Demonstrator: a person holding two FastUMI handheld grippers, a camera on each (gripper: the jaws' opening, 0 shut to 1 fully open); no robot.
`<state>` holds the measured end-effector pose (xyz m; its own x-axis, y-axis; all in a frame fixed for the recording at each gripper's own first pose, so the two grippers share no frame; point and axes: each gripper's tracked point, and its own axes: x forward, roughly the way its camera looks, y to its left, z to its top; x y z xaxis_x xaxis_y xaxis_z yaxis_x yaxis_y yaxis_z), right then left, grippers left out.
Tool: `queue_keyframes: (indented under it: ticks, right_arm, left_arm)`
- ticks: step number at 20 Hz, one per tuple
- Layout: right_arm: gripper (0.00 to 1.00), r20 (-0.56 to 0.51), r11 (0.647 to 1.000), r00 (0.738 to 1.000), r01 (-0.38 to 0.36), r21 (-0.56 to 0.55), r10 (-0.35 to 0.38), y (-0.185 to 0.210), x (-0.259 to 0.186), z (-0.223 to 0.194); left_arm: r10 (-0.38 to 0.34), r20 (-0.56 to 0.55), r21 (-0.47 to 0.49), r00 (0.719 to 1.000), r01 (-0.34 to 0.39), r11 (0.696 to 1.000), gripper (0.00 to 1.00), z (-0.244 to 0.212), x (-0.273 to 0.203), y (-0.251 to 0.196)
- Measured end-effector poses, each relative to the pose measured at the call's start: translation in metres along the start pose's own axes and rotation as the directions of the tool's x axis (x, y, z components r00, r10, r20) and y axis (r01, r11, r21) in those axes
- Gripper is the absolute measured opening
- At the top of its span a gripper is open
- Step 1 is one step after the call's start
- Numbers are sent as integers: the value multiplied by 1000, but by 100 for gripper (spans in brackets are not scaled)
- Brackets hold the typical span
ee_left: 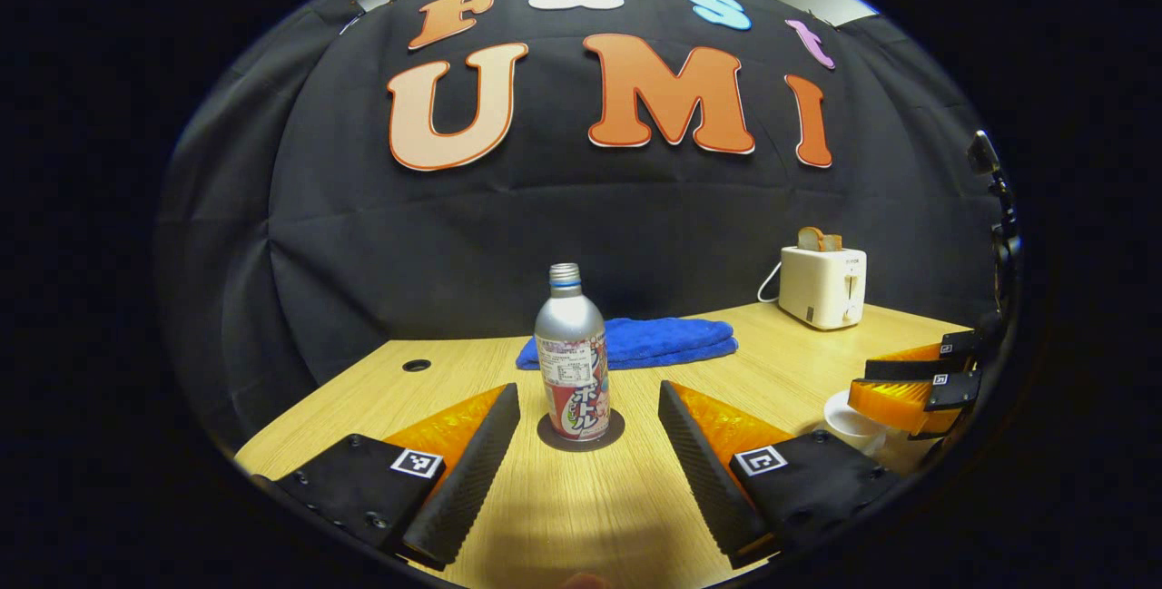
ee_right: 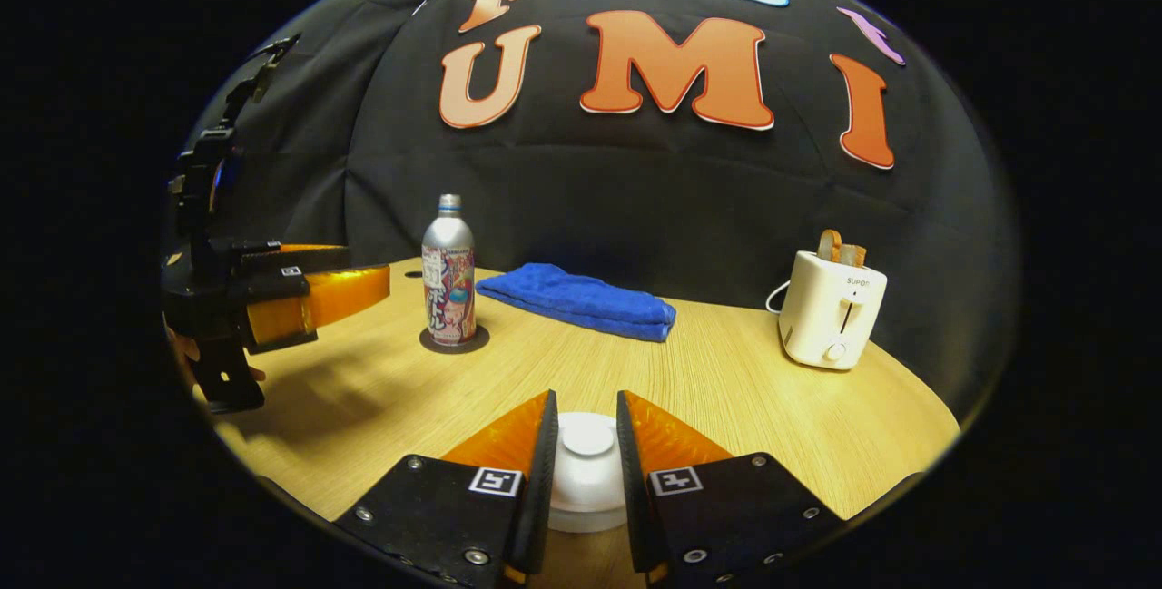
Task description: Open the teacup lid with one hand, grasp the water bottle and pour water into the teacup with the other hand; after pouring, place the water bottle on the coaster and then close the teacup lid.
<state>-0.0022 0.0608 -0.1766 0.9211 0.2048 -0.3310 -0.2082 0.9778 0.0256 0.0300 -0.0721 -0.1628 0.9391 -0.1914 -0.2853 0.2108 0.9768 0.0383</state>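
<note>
Left gripper view, centre frame: the water bottle (ee_left: 572, 358) stands upright on the coaster (ee_left: 581, 436), beyond the wide-open left gripper (ee_left: 588, 394). Right gripper view, bottom centre: the right gripper (ee_right: 585, 412) sits narrowly around the teacup lid (ee_right: 587, 460). Blue towel (ee_right: 581, 300) behind; toaster (ee_right: 831, 309) right, its lettering too small to read.

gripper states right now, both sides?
Left gripper: open, empty, bottle ahead between its fingers.
Right gripper: shut on the teacup lid.

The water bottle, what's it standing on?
The water bottle stands upright on a dark round coaster, whose rim shows around its base. The coaster's middle is covered by the bottle.
</note>
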Motion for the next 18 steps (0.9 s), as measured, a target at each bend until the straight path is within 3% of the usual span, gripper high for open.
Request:
queue_keyframes:
  ticks: [3, 4, 5, 10, 13, 18]
  right_arm:
    - [46, 86, 1000, 996, 2, 15, -3, -1, -6, 31]
    - [48, 112, 1000, 994, 3, 15, -5, -1, -8, 42]
    - [52, 140, 1000, 990, 4, 15, -6, 0, -11, 53]
    - [63, 235, 999, 971, 33, 0, -32, 1, -26, 100]
    - [71, 295, 998, 954, 59, 1, -56, 2, -36, 123]
    - [73, 331, 998, 941, 70, -5, -64, 9, -41, 132]
  left_arm:
    - [21, 48, -19, 999, -20, 1000, 100, 17, -6, 5]
    - [28, 60, -28, 998, -26, 999, 95, 23, -9, 6]
    - [34, 73, -41, 997, -31, 999, 100, 29, -12, 8]
    - [76, 99, -120, 992, -64, 991, 100, 52, -25, 29]
    - [146, 146, -97, 978, -133, 986, 100, 62, -36, 55]
    - [211, 155, -78, 965, -200, 977, 96, 59, -51, 79]
